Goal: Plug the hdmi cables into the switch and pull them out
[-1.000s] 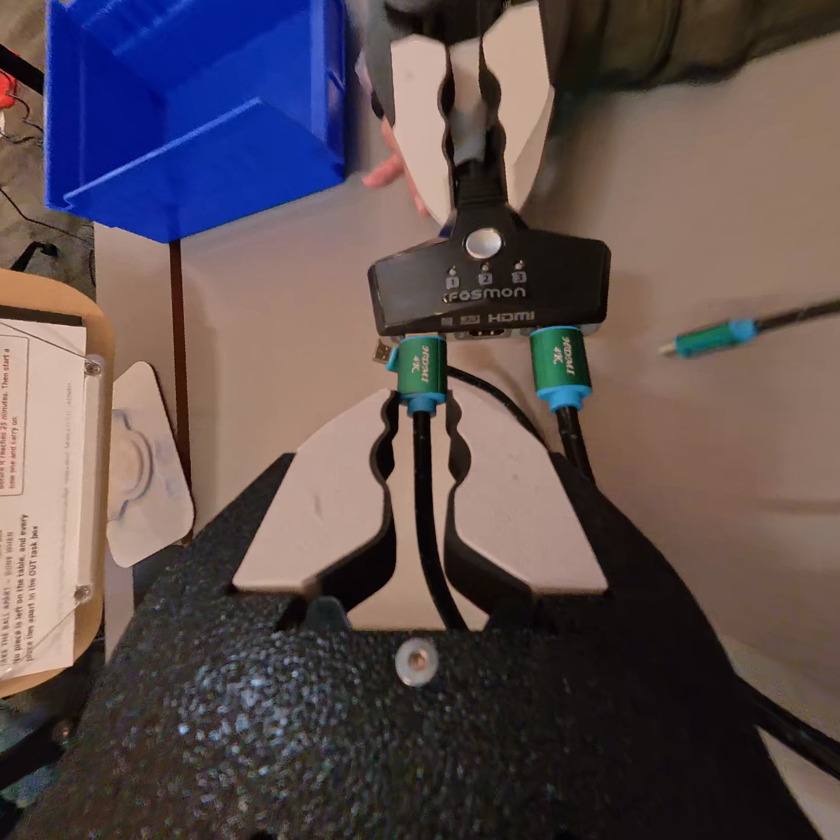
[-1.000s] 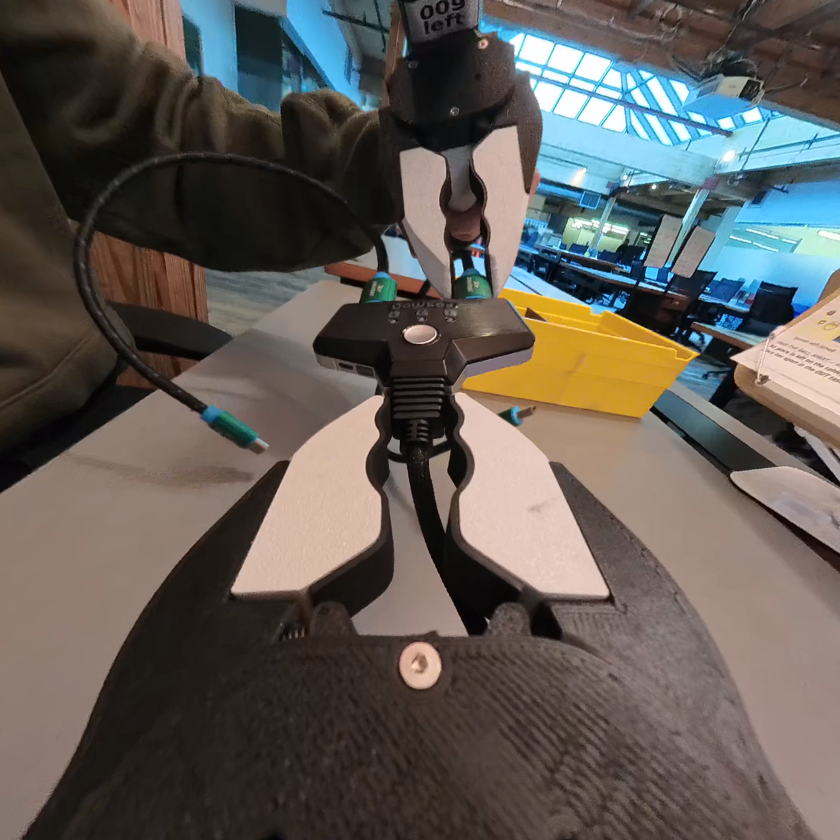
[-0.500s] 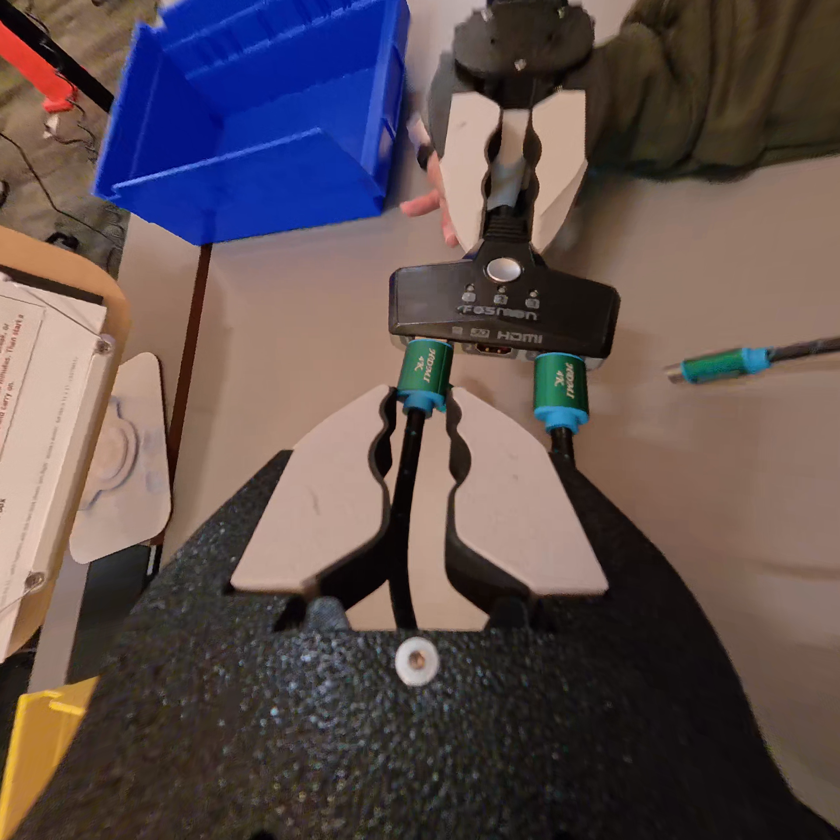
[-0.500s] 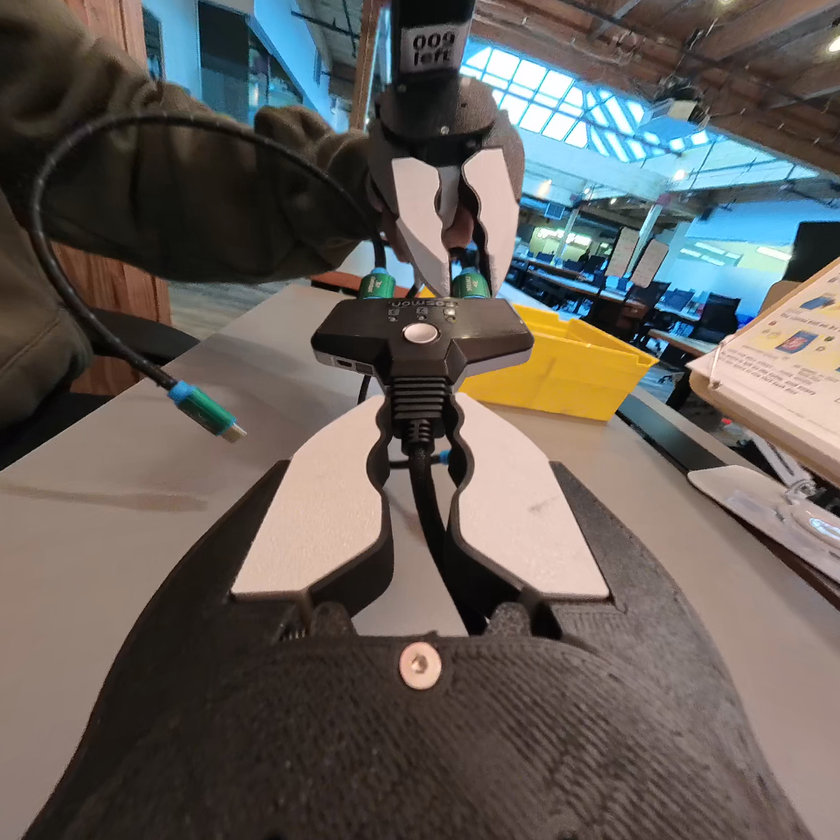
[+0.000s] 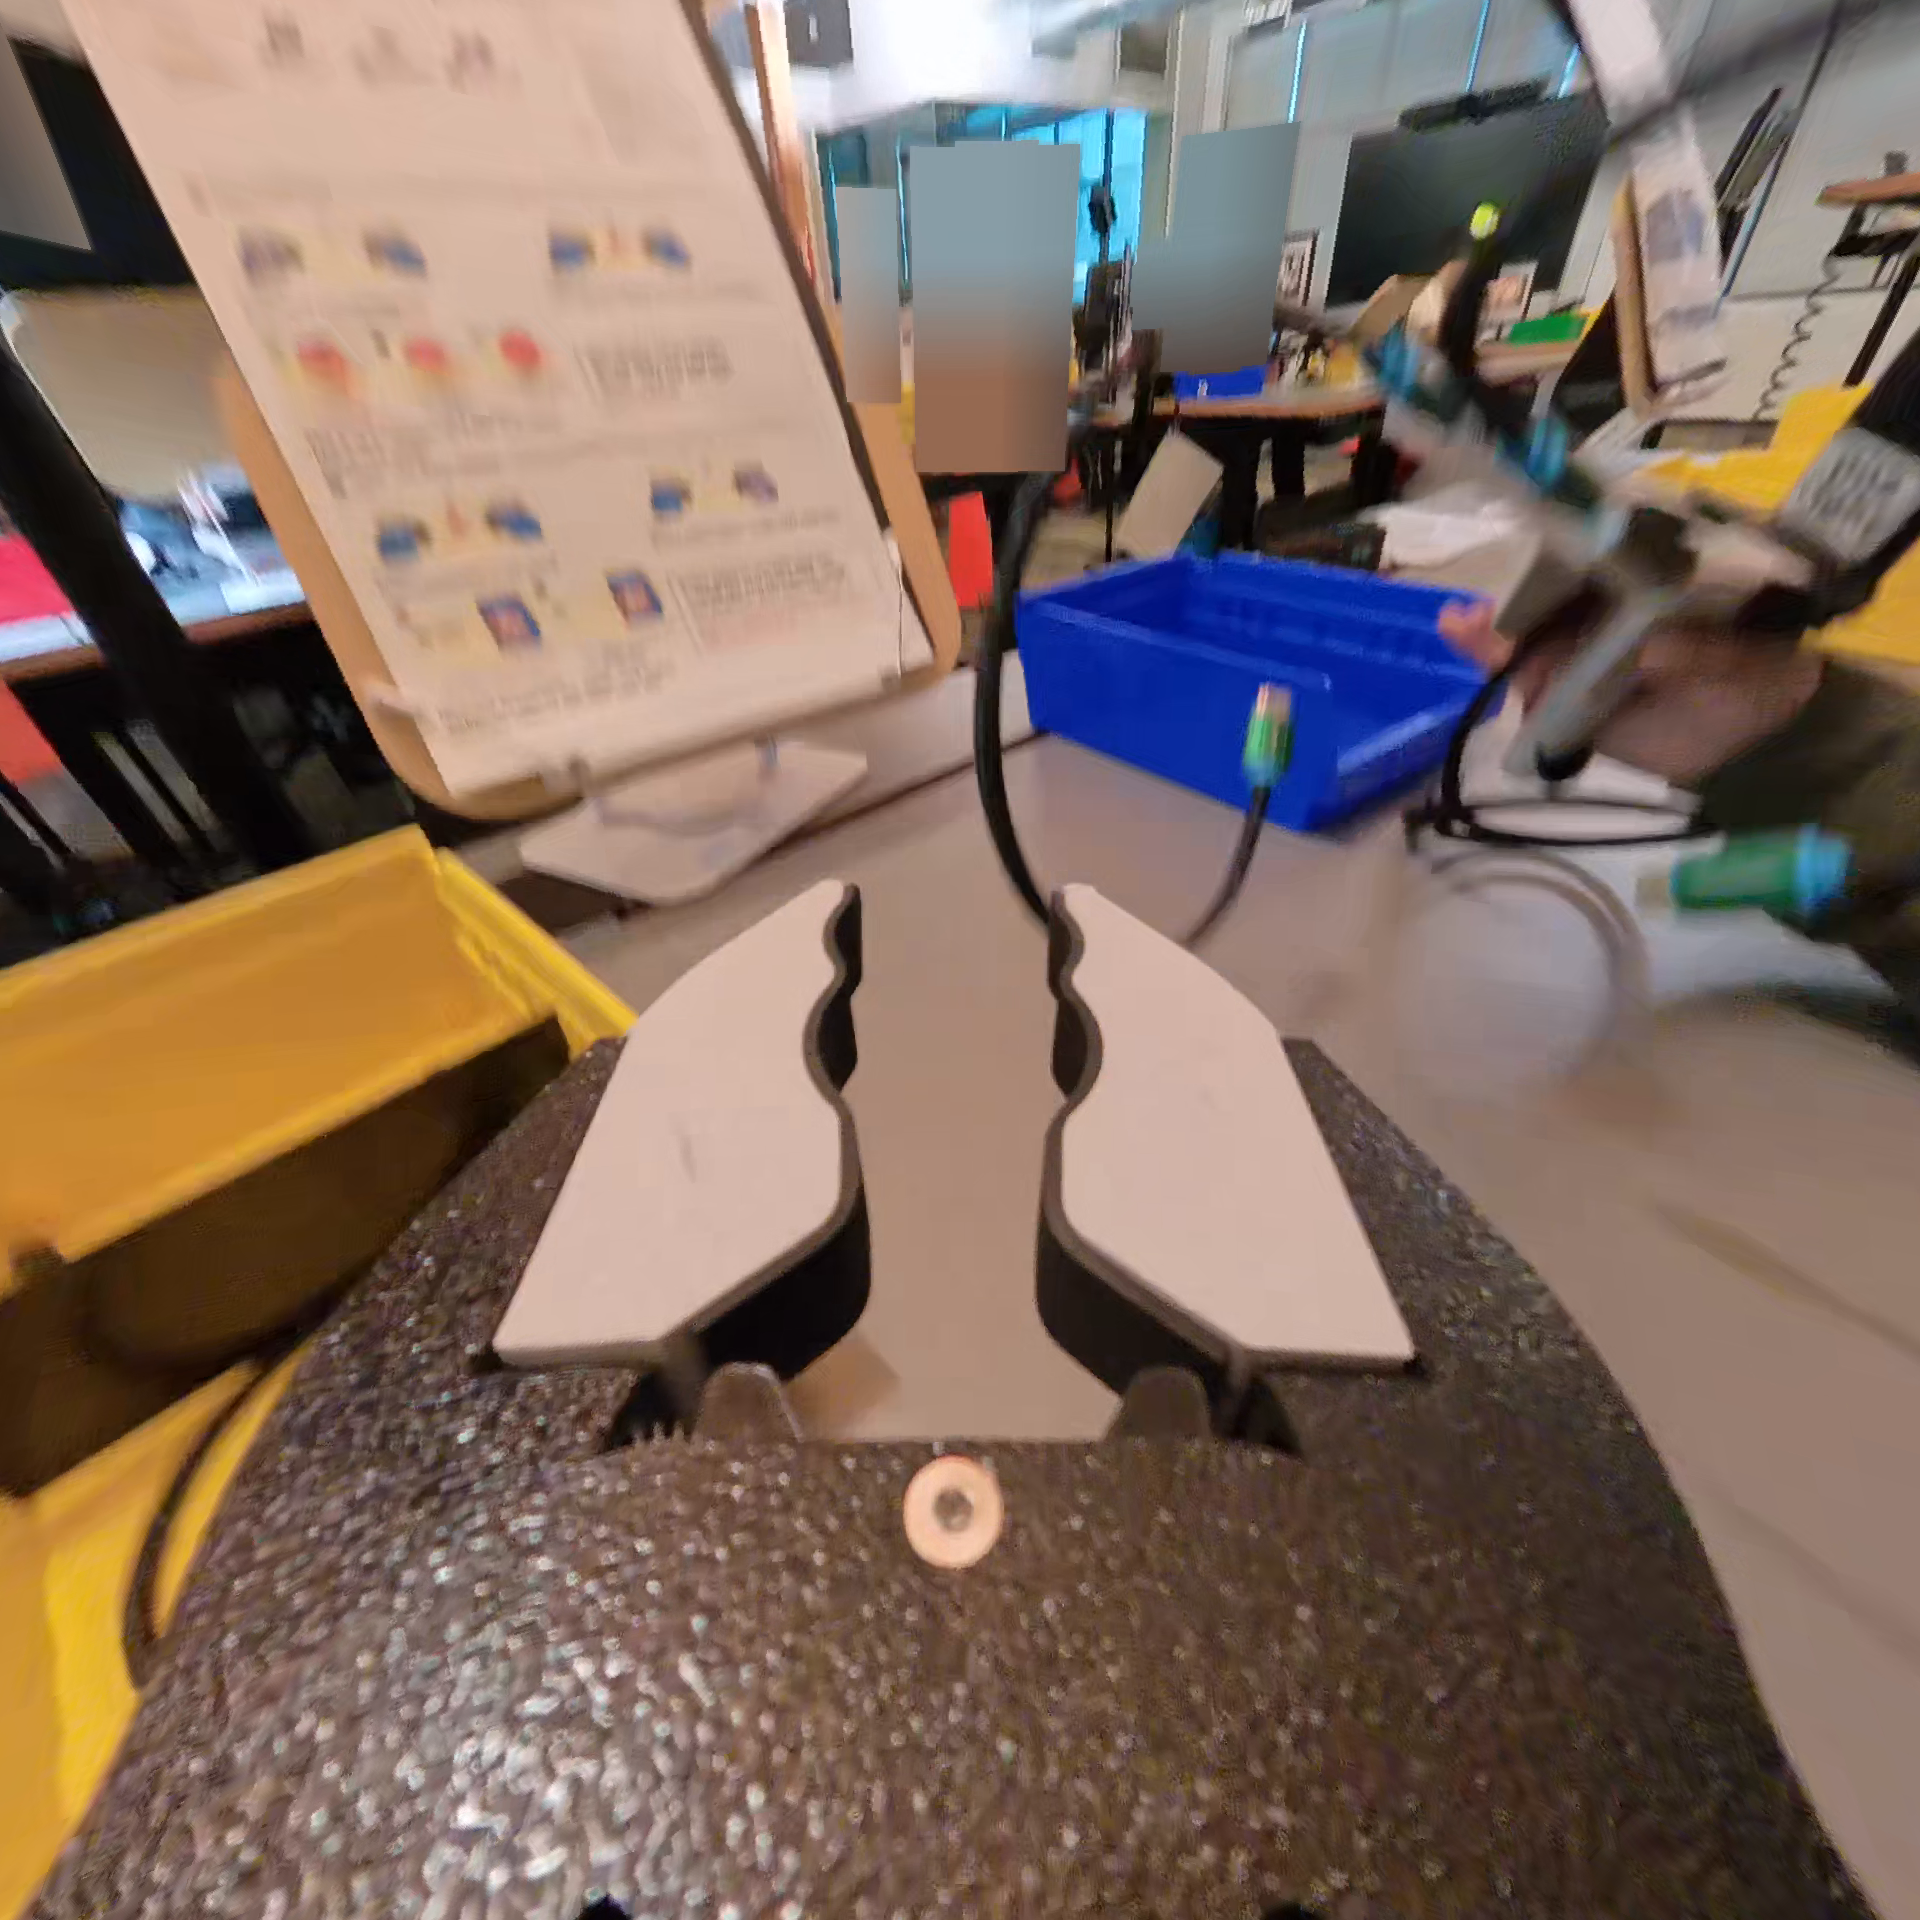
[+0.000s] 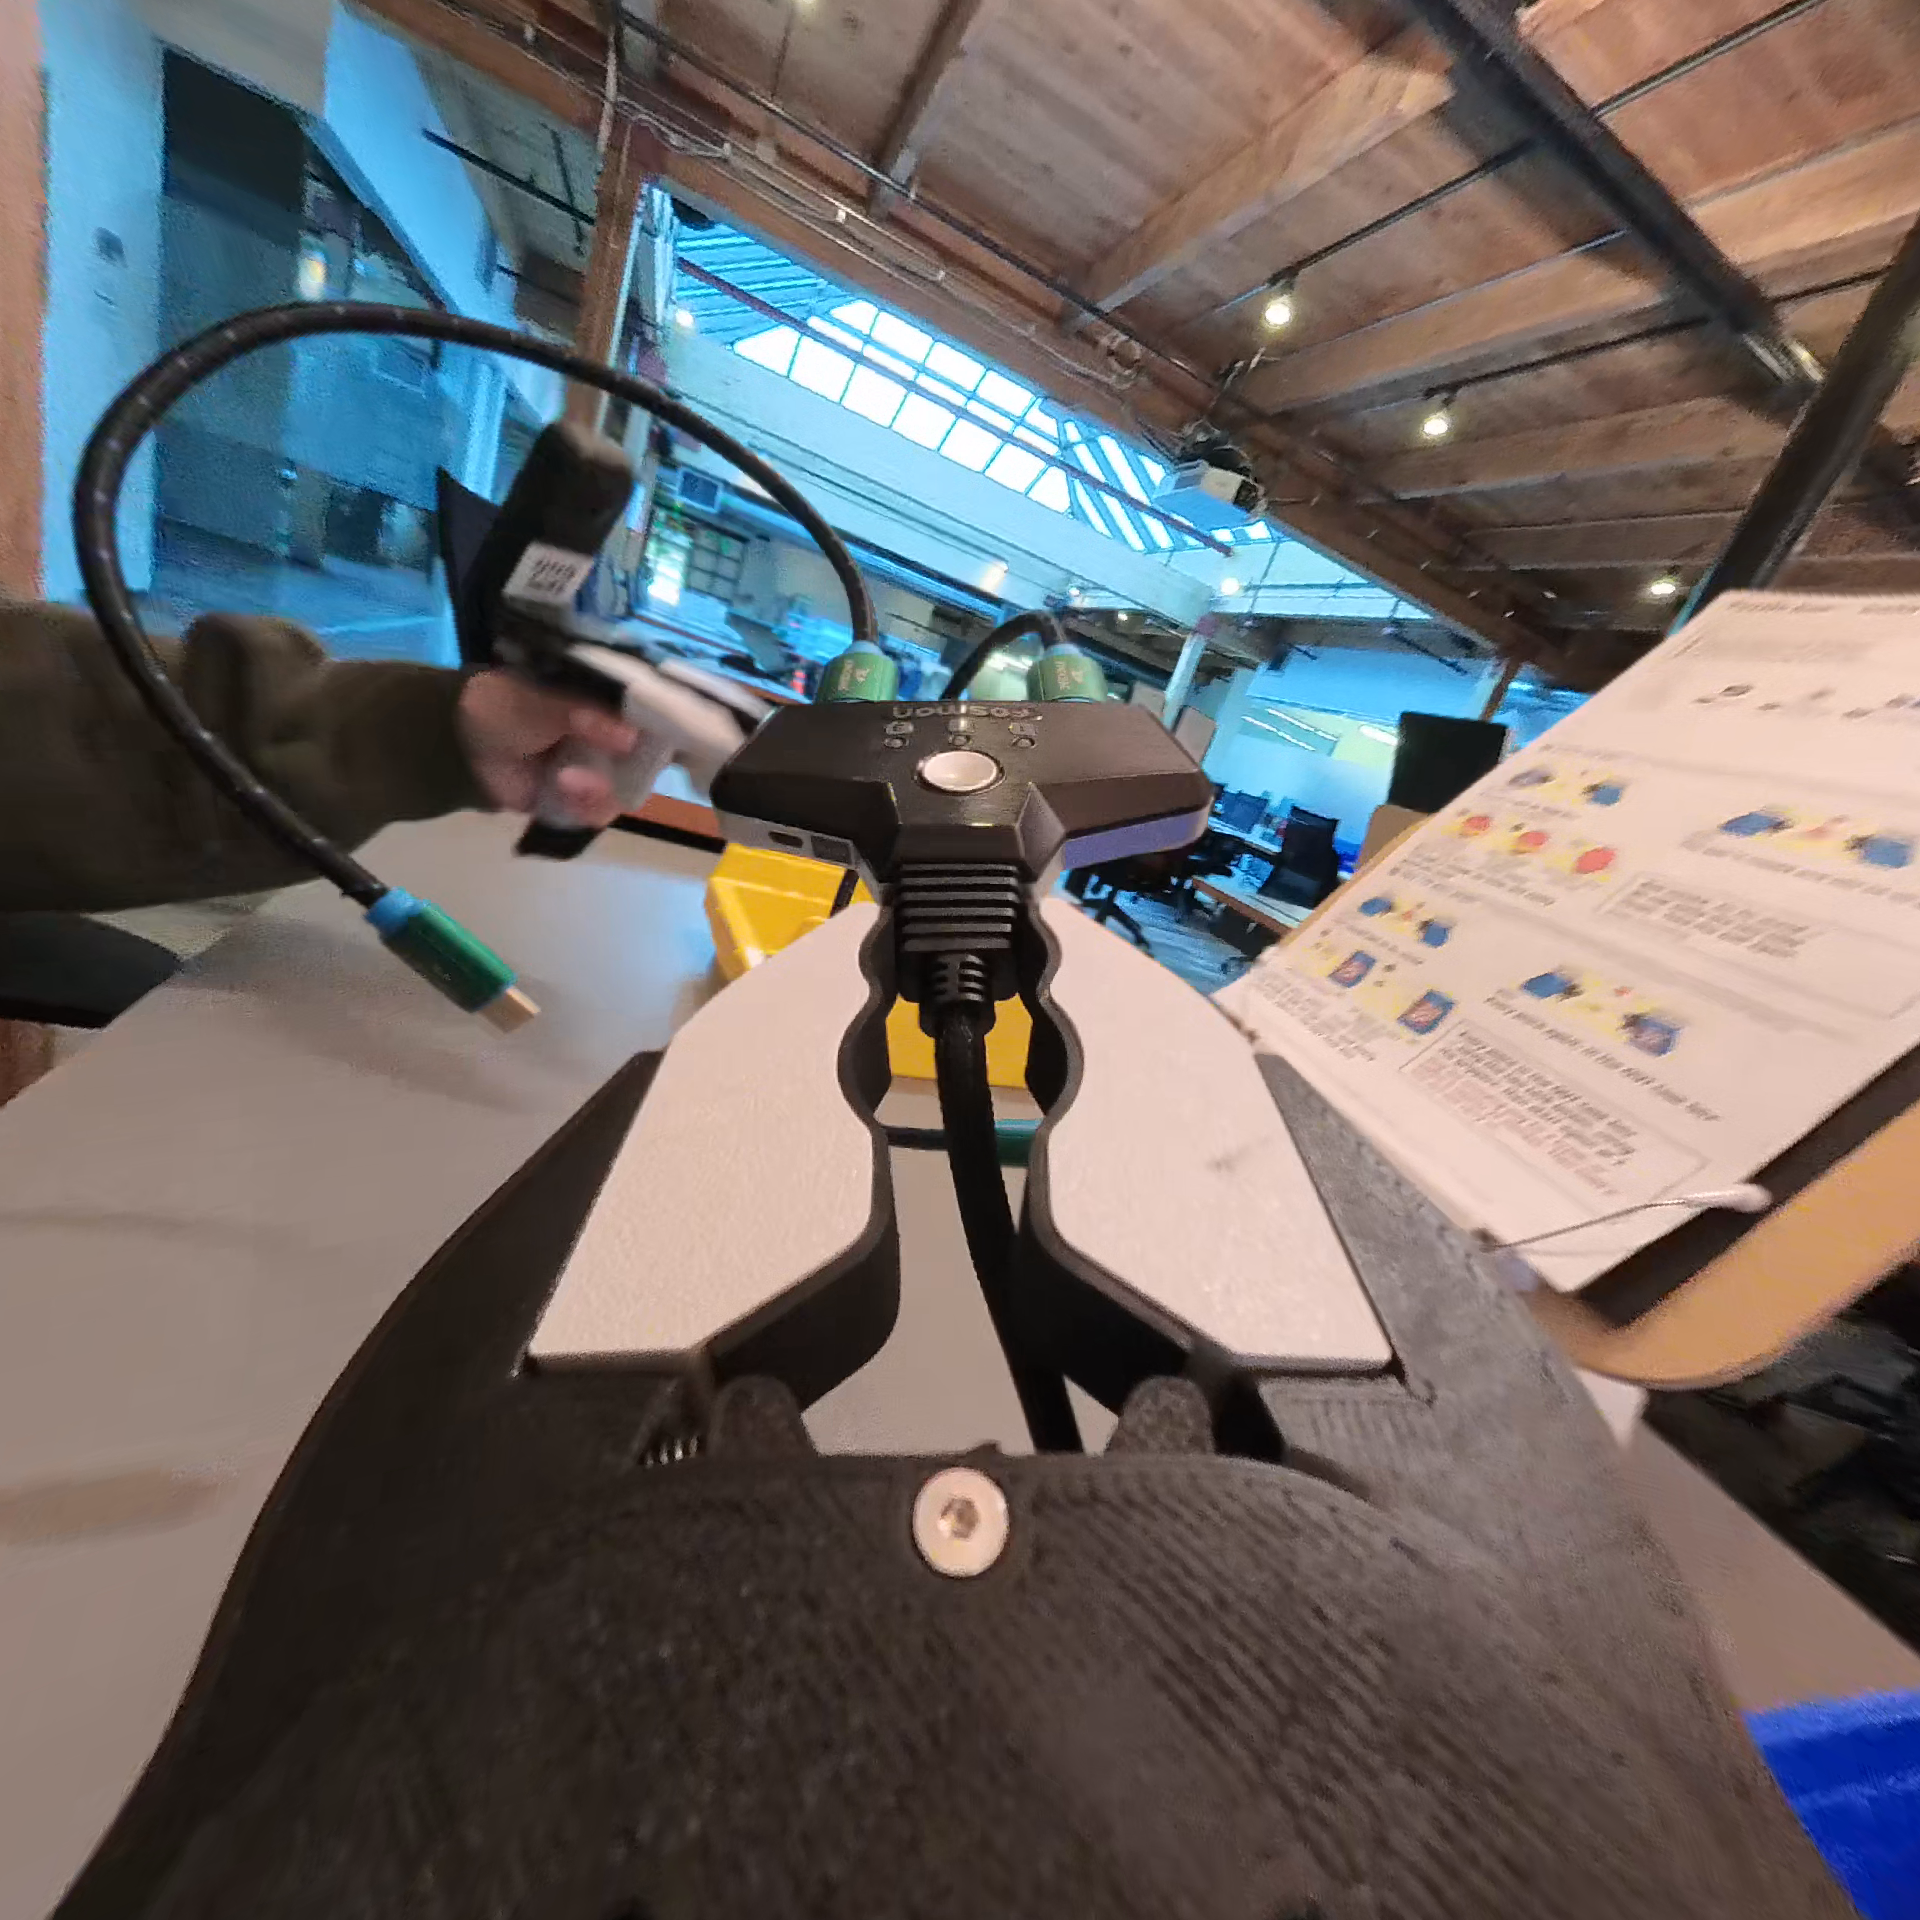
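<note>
My right gripper (image 6: 956, 925) is shut on the ribbed cable collar of the black HDMI switch (image 6: 956, 779) and holds it up off the grey table (image 6: 312, 1143). Two green plugs (image 6: 857, 670) (image 6: 1060, 670) sit in its far ports. A third green plug (image 6: 447, 956) hangs free on a looped black cable. My left gripper (image 5: 951, 904) is open and empty, low over the table, and shows at the far left of the right wrist view (image 6: 665, 717). The right gripper (image 5: 1558, 540) is a blur at the upper right. Loose green plugs (image 5: 1268, 727) (image 5: 1756, 868) hang near it.
A yellow bin (image 5: 260, 1039) is close on the left of my left gripper. A blue bin (image 5: 1247, 675) stands ahead. An instruction board (image 5: 520, 416) on a stand leans at the table's edge and also shows beside my right gripper (image 6: 1558, 935).
My left gripper let go of the plugged-in cable, opened and swung away from the switch. My right gripper raised the switch with two cables still plugged in.
</note>
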`<state>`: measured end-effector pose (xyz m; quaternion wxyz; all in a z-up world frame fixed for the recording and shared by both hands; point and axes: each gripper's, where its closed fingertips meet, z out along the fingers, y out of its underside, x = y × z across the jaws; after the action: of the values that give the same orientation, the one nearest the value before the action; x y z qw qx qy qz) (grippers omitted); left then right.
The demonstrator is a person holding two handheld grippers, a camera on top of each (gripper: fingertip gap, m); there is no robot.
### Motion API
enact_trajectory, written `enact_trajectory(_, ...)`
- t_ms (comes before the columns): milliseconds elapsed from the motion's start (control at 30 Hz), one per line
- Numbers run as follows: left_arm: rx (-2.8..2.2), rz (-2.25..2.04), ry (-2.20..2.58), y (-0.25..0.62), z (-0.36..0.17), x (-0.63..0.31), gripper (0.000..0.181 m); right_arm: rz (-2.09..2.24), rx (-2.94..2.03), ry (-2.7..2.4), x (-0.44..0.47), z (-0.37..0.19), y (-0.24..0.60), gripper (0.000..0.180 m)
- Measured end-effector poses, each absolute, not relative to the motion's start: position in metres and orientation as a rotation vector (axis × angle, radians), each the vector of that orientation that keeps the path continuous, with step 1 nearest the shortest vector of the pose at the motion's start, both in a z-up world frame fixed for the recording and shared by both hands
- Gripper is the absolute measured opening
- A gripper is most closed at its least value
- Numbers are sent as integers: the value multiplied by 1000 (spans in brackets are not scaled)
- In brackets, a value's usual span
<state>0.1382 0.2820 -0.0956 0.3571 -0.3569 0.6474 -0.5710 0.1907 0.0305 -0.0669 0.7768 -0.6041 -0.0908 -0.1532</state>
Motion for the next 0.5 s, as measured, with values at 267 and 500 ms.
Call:
enact_trajectory(267,-950,-1448,1906,253,-177,110,34,-661,-1528,-189,252,16,-32,22)
enact_trajectory(500,-949,-1535,1959,237,-189,113,34,-986,-1917,-79,321,46,-109,23)
